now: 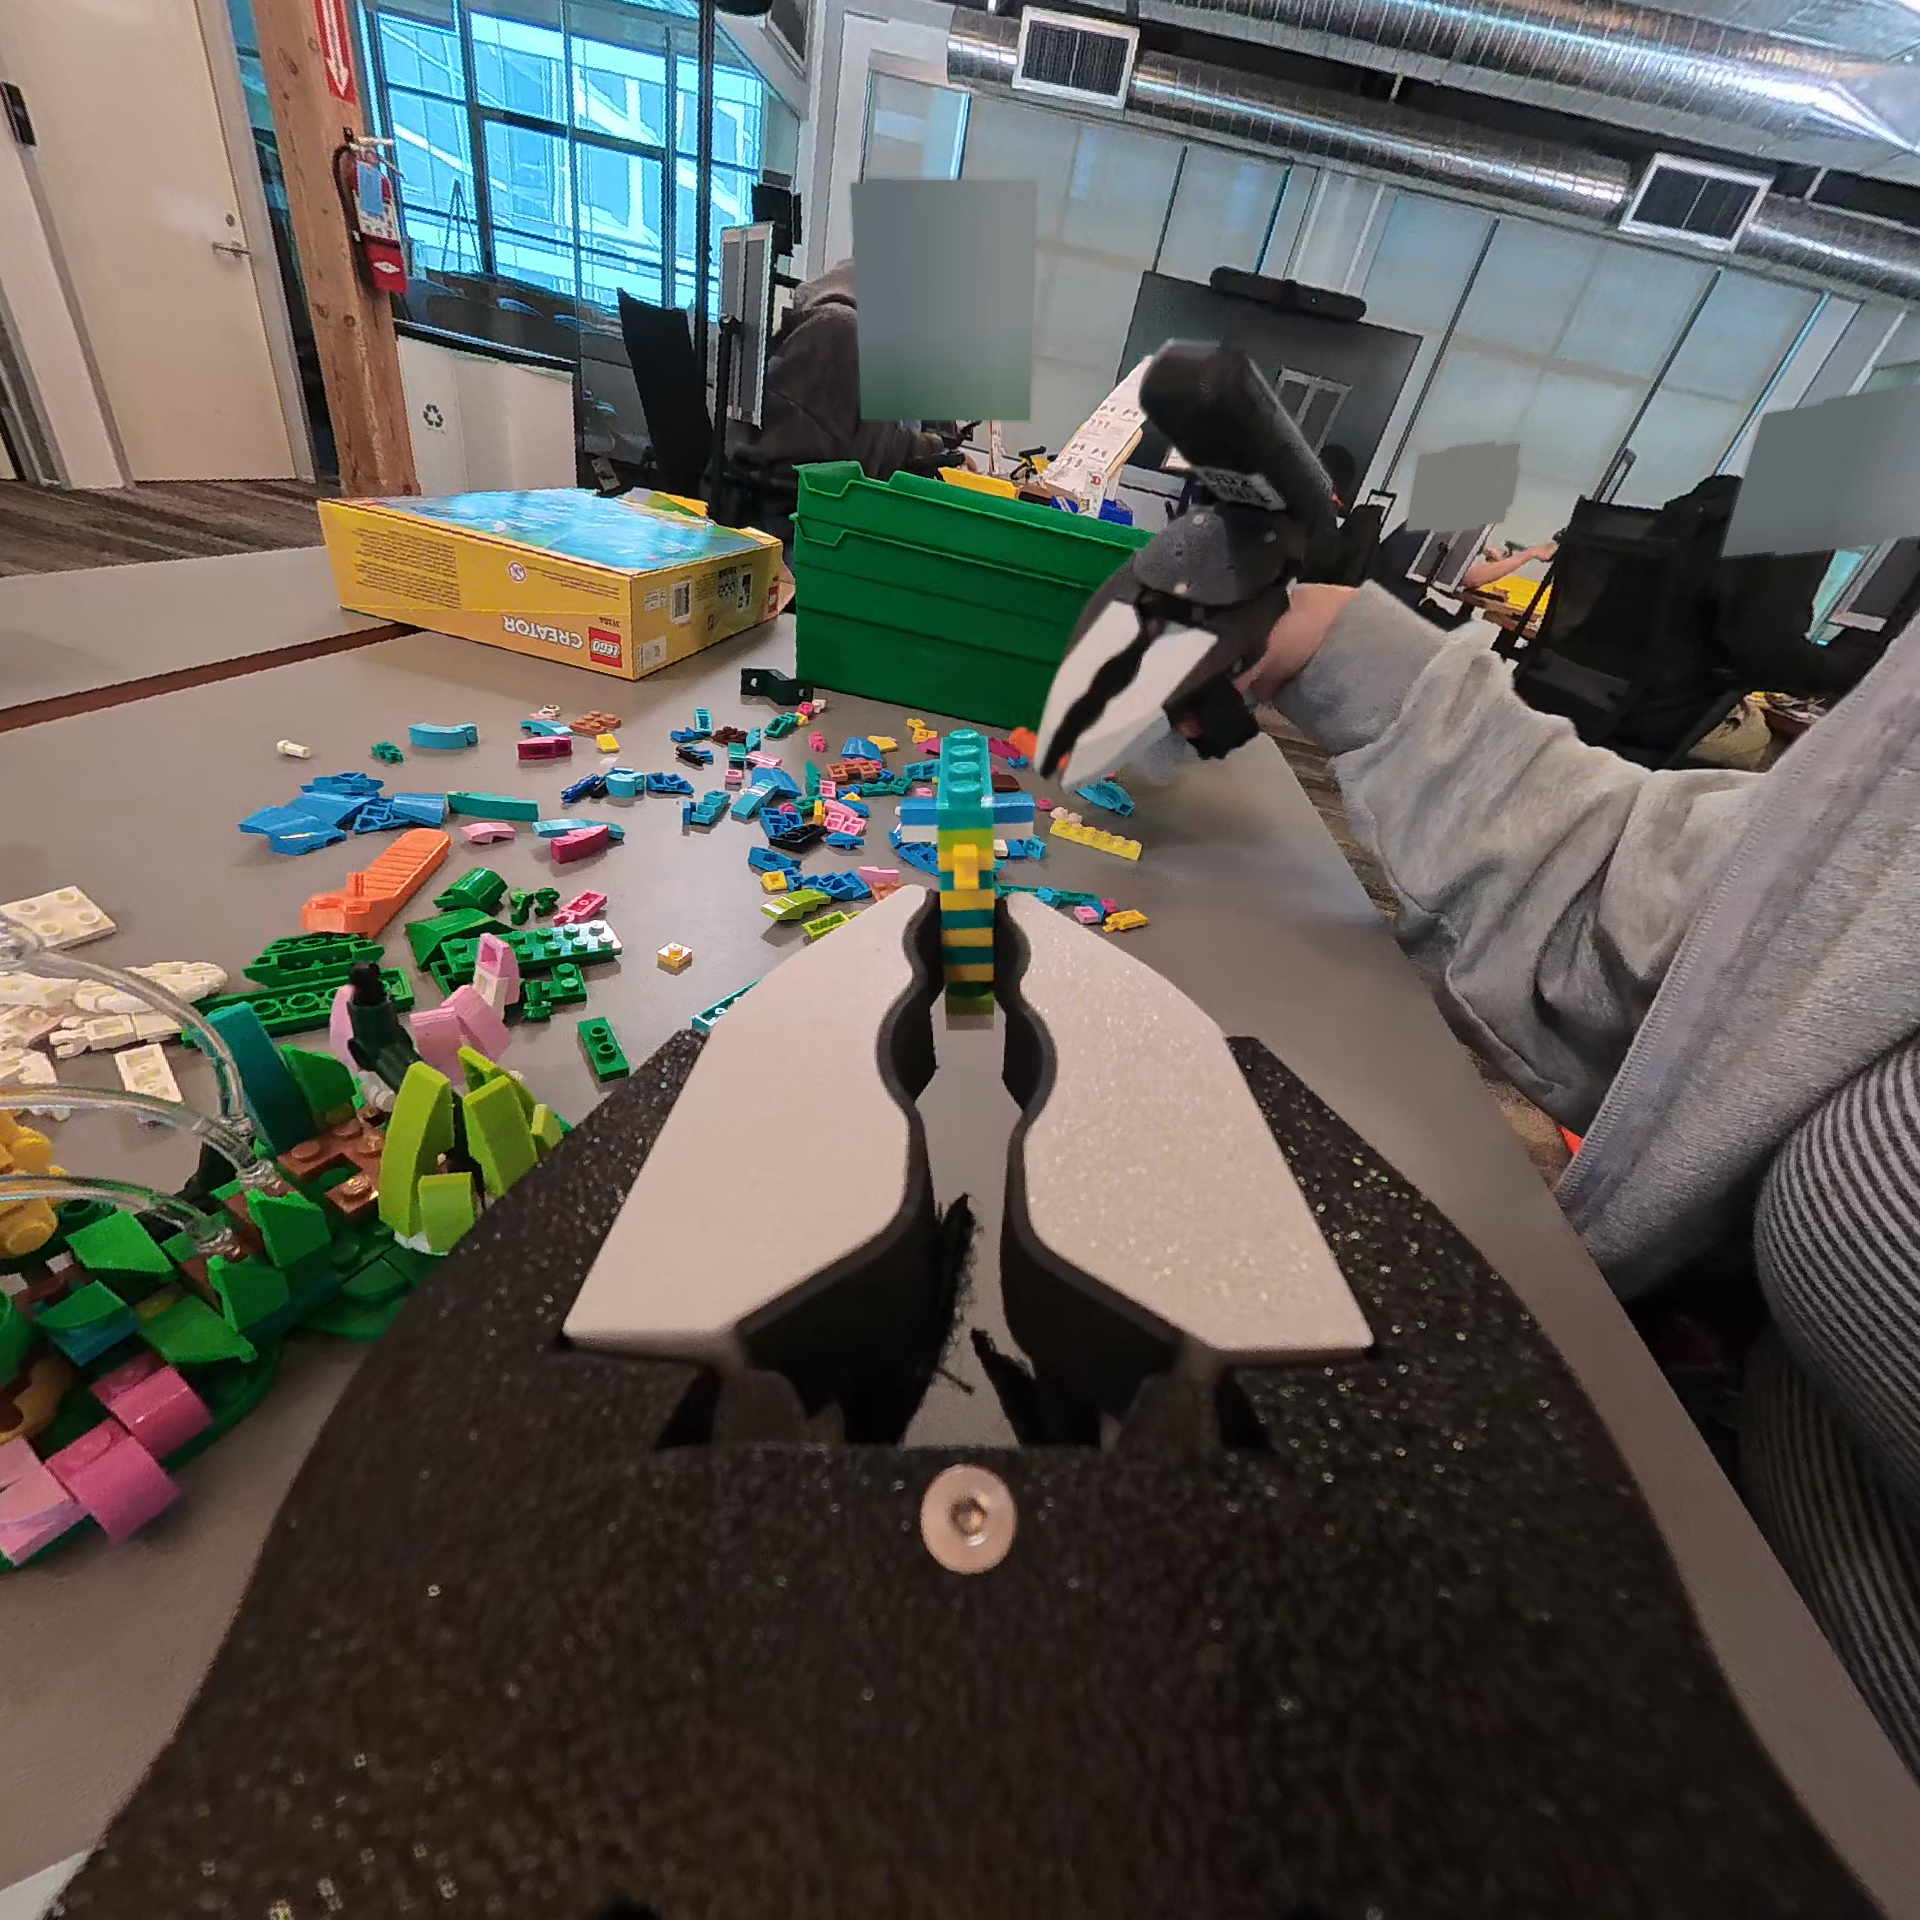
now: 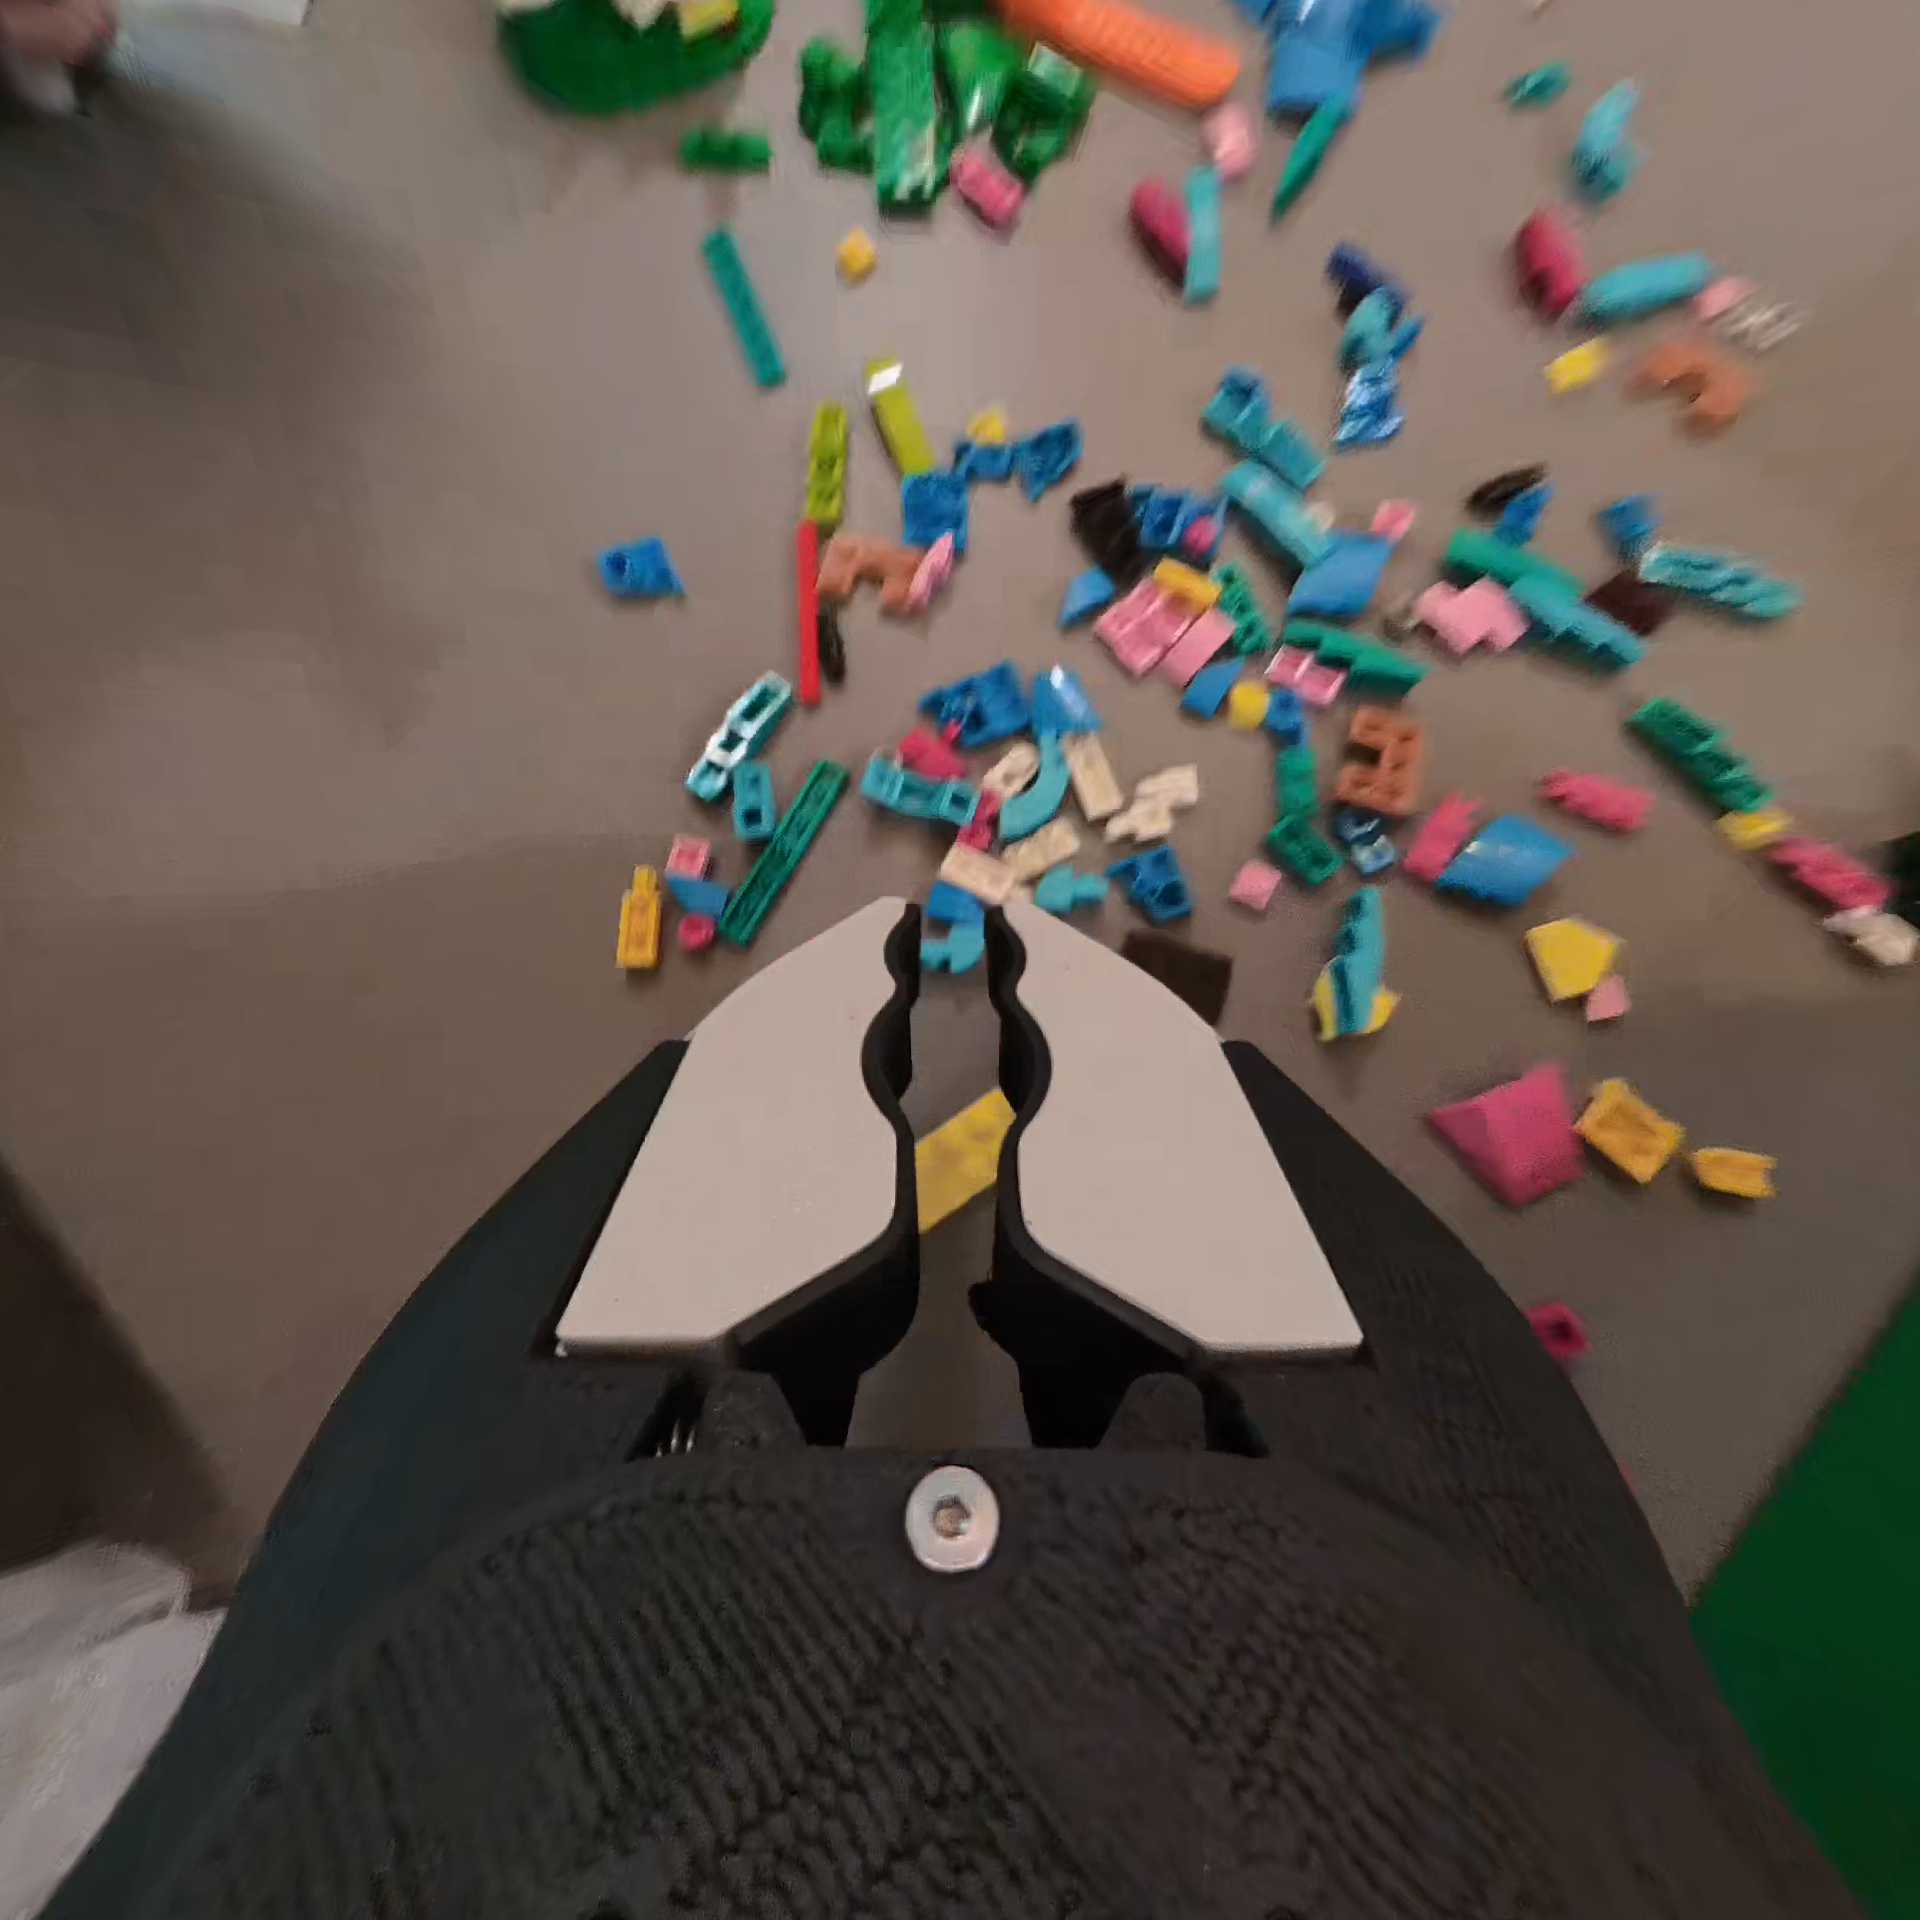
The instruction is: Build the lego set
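Roughly midway imo: left gripper [image 1: 968, 935] clamps striped teal/yellow sub-build [image 1: 966, 883] mid-table, right gripper [image 2: 951, 920] slightly parted, empty, over loose bricks [image 2: 1195, 644]; green plant model [image 1: 208, 1195] near-left looks done, many pcs left.

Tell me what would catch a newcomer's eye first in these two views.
The left gripper pinches a slim teal-and-yellow striped lego stack upright above the grey table. Beyond it, bright loose pieces litter the table, and the right gripper hovers over them, its jaws slightly apart. A green leafy build sits at the left.
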### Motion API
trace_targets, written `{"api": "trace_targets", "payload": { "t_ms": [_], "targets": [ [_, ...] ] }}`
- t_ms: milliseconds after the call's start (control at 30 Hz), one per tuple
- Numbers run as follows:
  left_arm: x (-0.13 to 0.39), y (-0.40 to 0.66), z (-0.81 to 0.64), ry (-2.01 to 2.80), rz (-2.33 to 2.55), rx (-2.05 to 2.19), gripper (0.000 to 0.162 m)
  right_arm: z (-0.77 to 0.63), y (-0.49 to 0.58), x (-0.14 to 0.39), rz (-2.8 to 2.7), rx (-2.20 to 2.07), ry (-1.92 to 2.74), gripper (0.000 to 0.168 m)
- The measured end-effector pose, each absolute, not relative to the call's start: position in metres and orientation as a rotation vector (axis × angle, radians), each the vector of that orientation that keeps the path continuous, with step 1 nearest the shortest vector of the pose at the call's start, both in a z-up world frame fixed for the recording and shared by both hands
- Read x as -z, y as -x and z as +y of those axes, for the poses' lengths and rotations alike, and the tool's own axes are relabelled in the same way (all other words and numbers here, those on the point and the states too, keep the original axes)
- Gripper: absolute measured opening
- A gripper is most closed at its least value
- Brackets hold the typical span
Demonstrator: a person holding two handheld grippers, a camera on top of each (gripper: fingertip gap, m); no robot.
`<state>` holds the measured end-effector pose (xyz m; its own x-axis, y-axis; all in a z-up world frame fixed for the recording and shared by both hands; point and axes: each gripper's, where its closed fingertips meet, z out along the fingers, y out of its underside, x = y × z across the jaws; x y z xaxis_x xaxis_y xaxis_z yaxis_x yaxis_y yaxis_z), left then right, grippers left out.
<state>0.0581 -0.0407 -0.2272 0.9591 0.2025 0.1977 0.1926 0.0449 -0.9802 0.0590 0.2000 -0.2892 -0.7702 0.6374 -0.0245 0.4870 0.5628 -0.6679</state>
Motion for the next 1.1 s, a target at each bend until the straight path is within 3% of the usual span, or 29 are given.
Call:
{"api": "trace_targets", "payload": {
  "t_ms": [267, 600, 767, 1100],
  "targets": [
    [0.227, -0.058, -0.041, 1.53, -0.32, -0.006, 0.008, 0.228, -0.054, 0.294, -2.524, -0.803, 0.963, 0.01],
    [0.226, -0.059, -0.042, 1.524, -0.311, 0.0, 0.008, 0.163, -0.052, 0.303, -2.65, -0.899, 0.674, 0.007],
    [0.226, -0.059, -0.042, 1.523, -0.308, 0.0, 0.008, 0.157, -0.063, 0.319, -2.778, -0.807, 0.718, 0.0],
    [0.225, -0.059, -0.042, 1.521, -0.308, 0.003, 0.008, 0.158, -0.051, 0.324, -2.725, -0.773, 0.756, 0.003]
  ]
}}
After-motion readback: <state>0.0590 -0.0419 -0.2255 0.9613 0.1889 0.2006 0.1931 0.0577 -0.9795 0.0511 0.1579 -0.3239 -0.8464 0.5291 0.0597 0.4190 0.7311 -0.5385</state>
